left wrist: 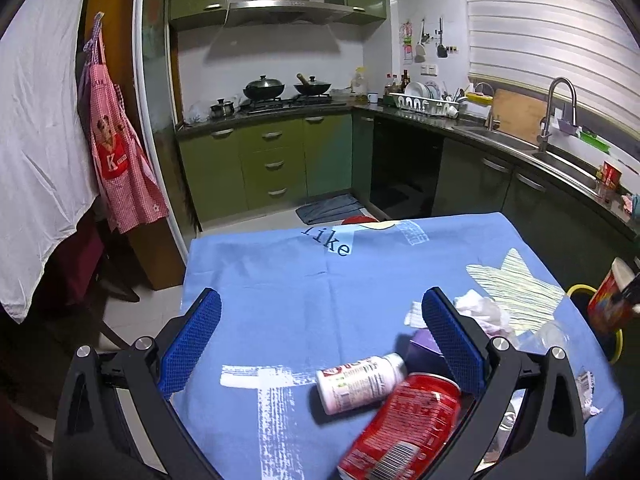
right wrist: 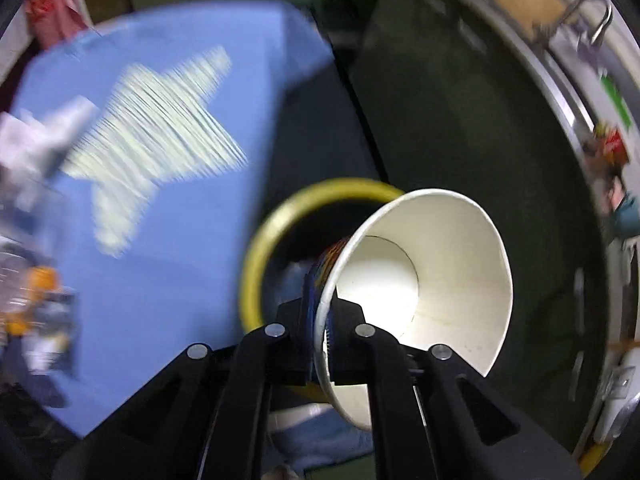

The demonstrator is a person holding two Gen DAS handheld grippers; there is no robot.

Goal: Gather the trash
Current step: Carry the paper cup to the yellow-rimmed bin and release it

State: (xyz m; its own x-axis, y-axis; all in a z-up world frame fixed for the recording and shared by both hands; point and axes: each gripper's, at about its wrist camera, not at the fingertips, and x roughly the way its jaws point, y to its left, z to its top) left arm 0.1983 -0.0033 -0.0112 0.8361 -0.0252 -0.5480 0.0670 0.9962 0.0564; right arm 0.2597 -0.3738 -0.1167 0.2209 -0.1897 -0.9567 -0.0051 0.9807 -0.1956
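Observation:
My left gripper [left wrist: 320,312] is open and empty above the blue-clothed table [left wrist: 280,276]. Between and below its fingers lie a white pill bottle [left wrist: 360,382] and a crushed red can [left wrist: 404,424]; a purple carton [left wrist: 424,350] and crumpled tissue [left wrist: 484,310] lie behind the right finger. My right gripper [right wrist: 320,316] is shut on the rim of a paper cup [right wrist: 432,280], white inside, held tilted over the yellow-rimmed bin [right wrist: 276,220] beside the table. The cup also shows at the right edge of the left wrist view [left wrist: 612,296], above the bin [left wrist: 580,290].
Green kitchen cabinets [left wrist: 272,160], a stove with pots [left wrist: 288,94] and a sink counter [left wrist: 560,152] stand beyond the table. A red apron [left wrist: 116,160] hangs at left. More wrappers [right wrist: 36,300] lie on the table's near side, blurred.

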